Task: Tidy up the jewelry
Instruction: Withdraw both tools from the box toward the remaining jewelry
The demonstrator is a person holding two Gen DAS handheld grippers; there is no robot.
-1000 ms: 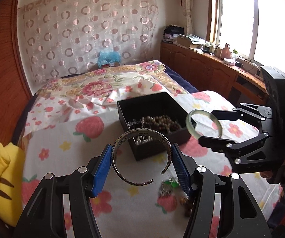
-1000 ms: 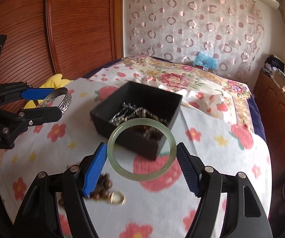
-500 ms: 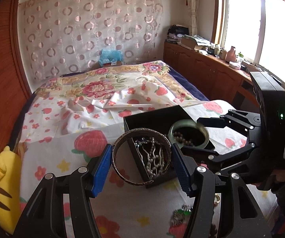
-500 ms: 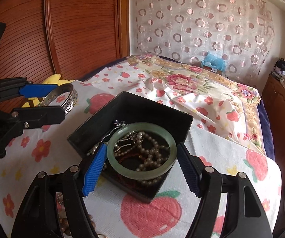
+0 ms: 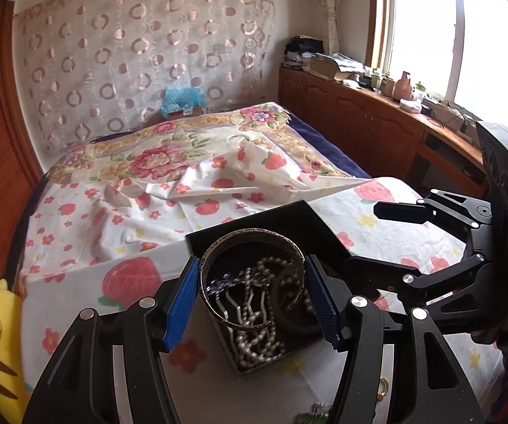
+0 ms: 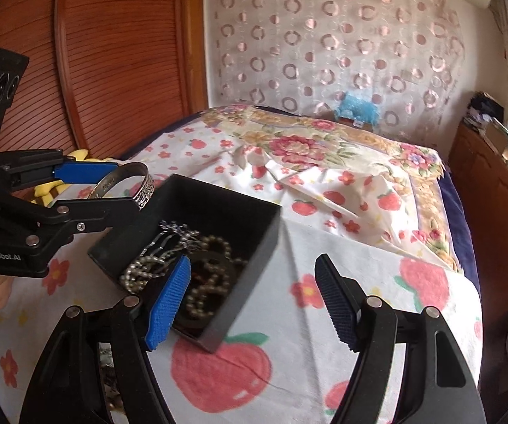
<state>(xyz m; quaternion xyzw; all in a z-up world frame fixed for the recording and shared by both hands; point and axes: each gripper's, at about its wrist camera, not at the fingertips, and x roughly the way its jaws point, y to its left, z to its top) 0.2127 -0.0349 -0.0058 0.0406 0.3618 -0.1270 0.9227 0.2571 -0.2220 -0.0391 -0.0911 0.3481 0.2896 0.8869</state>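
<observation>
Bright window (image 5: 427, 31), wooden cabinets (image 5: 356, 120), circle-patterned curtain (image 5: 140, 56), bed (image 5: 218, 176).

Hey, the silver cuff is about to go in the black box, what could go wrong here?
1. The silver cuff is pinched only at its sides by the left gripper; being an open cuff, it might flex and slip out.
2. The black box already holds tangled pearl strands; the cuff may snag them.
3. The right gripper hangs open over the box's near corner and could nudge it.
</observation>
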